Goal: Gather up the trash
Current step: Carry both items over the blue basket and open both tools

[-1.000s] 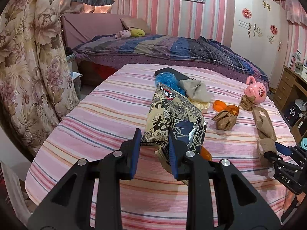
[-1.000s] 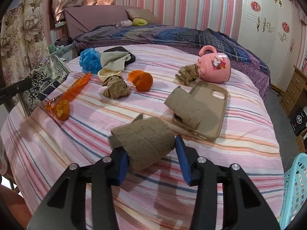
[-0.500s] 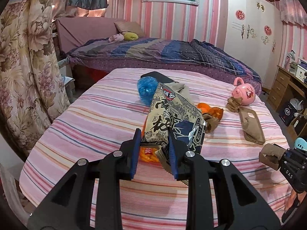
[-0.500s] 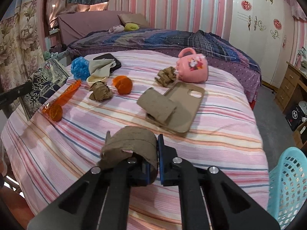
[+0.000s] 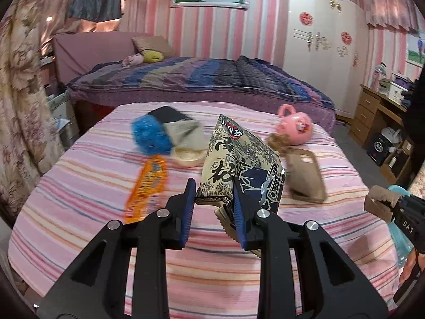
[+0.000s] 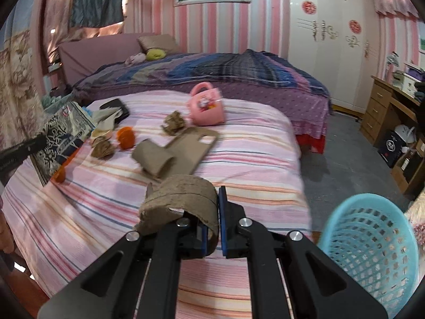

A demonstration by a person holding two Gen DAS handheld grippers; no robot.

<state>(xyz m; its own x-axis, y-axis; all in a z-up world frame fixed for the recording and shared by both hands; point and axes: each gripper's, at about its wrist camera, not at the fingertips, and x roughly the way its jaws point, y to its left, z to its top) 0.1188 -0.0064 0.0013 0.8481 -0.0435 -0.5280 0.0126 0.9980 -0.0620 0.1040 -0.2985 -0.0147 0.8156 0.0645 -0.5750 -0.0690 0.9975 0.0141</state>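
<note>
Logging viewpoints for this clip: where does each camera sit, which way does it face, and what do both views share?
Left wrist: on the left gripper, facing across the striped bed toward the wardrobe; its fingers pinch a printed snack bag.
Right wrist: on the right gripper, facing likewise; it clamps a cardboard tube; blue basket at lower right.
Shared: pink mug, phone case, snack bag, cardboard tube.
</note>
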